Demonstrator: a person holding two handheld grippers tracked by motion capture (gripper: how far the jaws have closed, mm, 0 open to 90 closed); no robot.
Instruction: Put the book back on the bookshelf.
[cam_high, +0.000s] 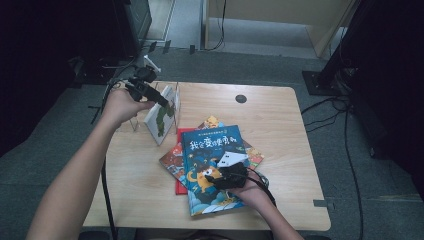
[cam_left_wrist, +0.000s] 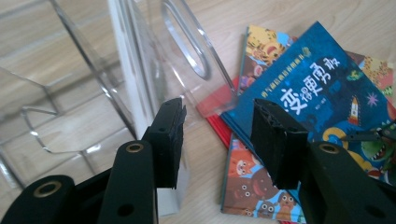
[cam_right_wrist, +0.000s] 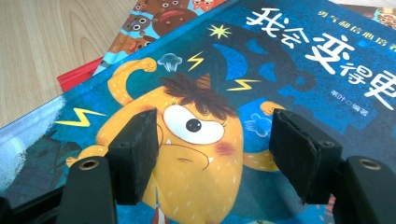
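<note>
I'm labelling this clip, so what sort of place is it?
Probably a lab or office corner set up for recording: a small wooden table on grey carpet, cables trailing over the floor, and dark equipment stands around it. Picture books cover the table.

Wood, clear plastic and glossy paper covers

The table (cam_high: 280, 115) is showing a pale wood-grain top, smooth and matt. The book stand (cam_left_wrist: 187, 51) is looking like clear, glossy plastic, catching glints along its edges. The blue book (cam_right_wrist: 280, 74) is wearing a smooth, printed paper cover with a slight sheen. The left gripper (cam_left_wrist: 217, 140) and right gripper (cam_right_wrist: 212, 149) are showing matt black plastic jaws with rough, foam-like pads.
</note>
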